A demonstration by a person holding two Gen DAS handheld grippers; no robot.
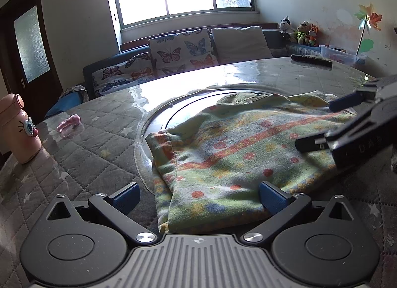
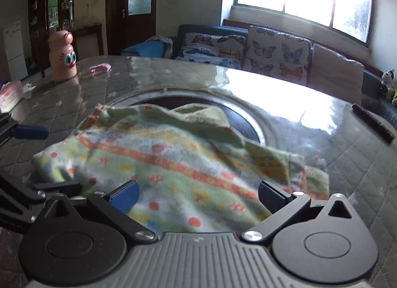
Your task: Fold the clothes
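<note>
Lying folded on round table [image 1: 104, 144], flowered garment [image 1: 235, 151] partly covers glass turntable [image 1: 158, 119] at table's middle. Left gripper [image 1: 199, 197] spread wide at garment's near edge, one finger over cloth, other over bare quilted cover; nothing pinched. Right gripper [image 2: 197, 195] also spread, hovering over garment's striped face, empty. Pink bottle [image 1: 17, 129] stands well left of garment, small pink item [image 1: 69, 123] between bottle and garment. Dark remote [image 1: 311, 60] beyond garment, near table's far rim.
</note>
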